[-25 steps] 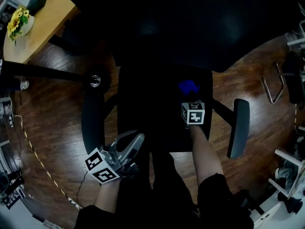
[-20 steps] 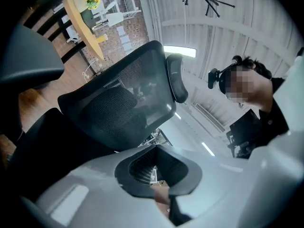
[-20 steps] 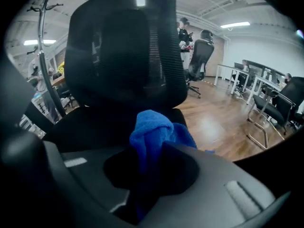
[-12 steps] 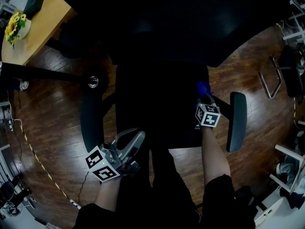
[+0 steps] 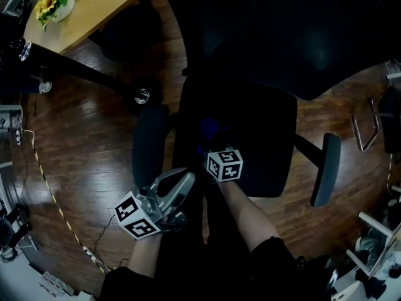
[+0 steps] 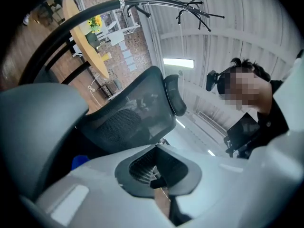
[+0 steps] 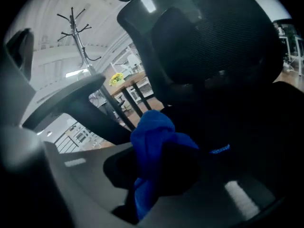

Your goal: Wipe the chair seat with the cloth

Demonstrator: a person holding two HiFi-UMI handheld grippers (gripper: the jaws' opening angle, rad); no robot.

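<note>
Since half a second ago the right claw (image 5: 214,142) has crossed the chair seat (image 5: 260,137) from its right edge to its left part.

Left claw (image 5: 180,184): jaws together, nothing in them, held off the seat's front left corner.

Right claw: clamped on the blue cloth (image 7: 153,133), which is bunched in a wad low over the seat near the left armrest (image 5: 146,148).

Risk: a longer stroke could run the wad off the seat edge or into the armrest, and drag could tug the cloth loose.

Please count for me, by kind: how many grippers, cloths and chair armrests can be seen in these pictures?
Grippers: 2 (left gripper, right gripper)
Cloths: 1 (blue cloth)
Armrests: 2
Total: 5
</note>
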